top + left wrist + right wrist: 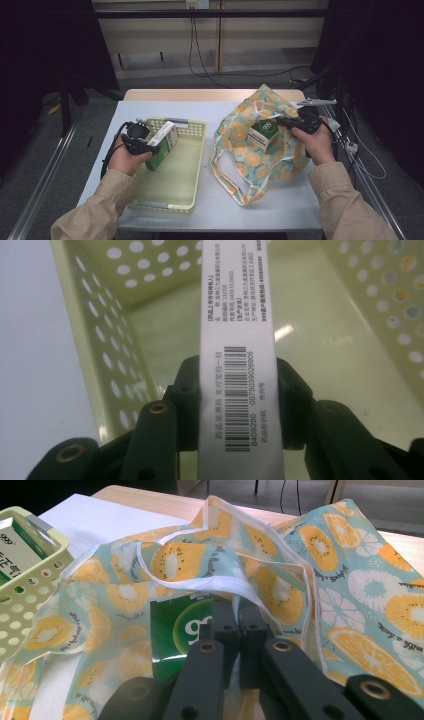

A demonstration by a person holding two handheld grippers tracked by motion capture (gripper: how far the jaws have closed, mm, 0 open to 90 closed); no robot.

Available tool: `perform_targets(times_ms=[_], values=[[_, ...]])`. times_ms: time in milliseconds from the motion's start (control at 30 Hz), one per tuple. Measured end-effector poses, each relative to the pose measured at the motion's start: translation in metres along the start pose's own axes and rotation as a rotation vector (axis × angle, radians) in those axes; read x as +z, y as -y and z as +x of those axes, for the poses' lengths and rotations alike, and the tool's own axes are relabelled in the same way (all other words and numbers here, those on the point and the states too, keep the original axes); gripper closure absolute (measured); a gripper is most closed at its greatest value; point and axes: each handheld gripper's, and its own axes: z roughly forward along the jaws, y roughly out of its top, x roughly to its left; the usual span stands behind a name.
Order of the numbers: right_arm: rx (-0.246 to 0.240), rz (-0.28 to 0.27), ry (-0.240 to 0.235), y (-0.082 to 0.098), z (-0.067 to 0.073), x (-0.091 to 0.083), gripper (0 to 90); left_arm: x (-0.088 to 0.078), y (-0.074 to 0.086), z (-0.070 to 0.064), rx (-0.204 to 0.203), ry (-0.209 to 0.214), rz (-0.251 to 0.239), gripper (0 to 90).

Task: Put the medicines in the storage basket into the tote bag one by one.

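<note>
A green-and-white carton [165, 142] stands tilted inside the pale yellow-green basket [200, 150]. My left gripper [152, 146] is shut on it. In the left gripper view the jaws [239, 385] press on both sides of the carton's white barcode face [237, 315], above the basket's floor. A second green carton [263, 131] sits in the mouth of the fruit-print cloth bag [250, 160]. My right gripper [281, 120] is shut on the bag's white-hemmed rim. The right gripper view has its jaws [239, 615] together on the cloth, with that carton [172, 630] just left of them.
Basket and bag rest on a white sheet [150, 107] over a wooden table [200, 94]. The perforated basket wall [110, 340] rises close on the left gripper's left. The basket's corner [30, 580] shows left of the bag [350, 580]. Cables hang at the table's right edge.
</note>
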Motion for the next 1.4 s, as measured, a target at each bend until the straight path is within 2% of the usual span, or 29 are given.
perform_targets(times_ms=[133,267,333,500,600,667,733,933,1200,1400], values=[[0.0,-0.002,0.0,0.0,-0.001,0.0,89.7,-0.017,-0.01,-0.006,0.004,0.028,-0.036,62.6],[0.003,-0.003,0.001,0.0,-0.001,-0.001,89.7,-0.039,-0.024,-0.016,0.027,0.074,-0.083,62.6],[0.002,-0.004,0.0,0.0,0.0,-0.001,89.7,-0.048,-0.032,-0.026,0.045,0.097,-0.104,62.6],[0.0,-0.005,-0.002,-0.001,0.001,-0.001,89.7,-0.059,-0.047,-0.053,0.119,0.132,-0.121,62.6],[-0.003,-0.006,-0.002,-0.001,0.002,-0.002,89.7,-0.06,-0.054,-0.066,0.147,0.15,-0.123,62.6],[-0.001,-0.007,-0.003,-0.001,0.002,-0.002,89.7,-0.059,-0.059,-0.074,0.169,0.178,-0.12,62.6],[0.001,-0.01,-0.004,-0.001,0.001,-0.003,89.8,-0.058,-0.063,-0.08,0.178,0.202,-0.126,62.6],[0.002,-0.013,-0.002,-0.001,0.0,-0.005,89.8,-0.054,-0.074,-0.099,0.208,0.238,-0.15,62.6],[0.002,-0.017,-0.006,-0.002,0.002,-0.004,89.7,-0.038,-0.084,-0.128,0.256,0.299,-0.15,62.6],[0.004,-0.022,-0.009,-0.004,0.002,-0.006,89.7,-0.019,-0.091,-0.152,0.297,0.335,-0.143,62.6]])
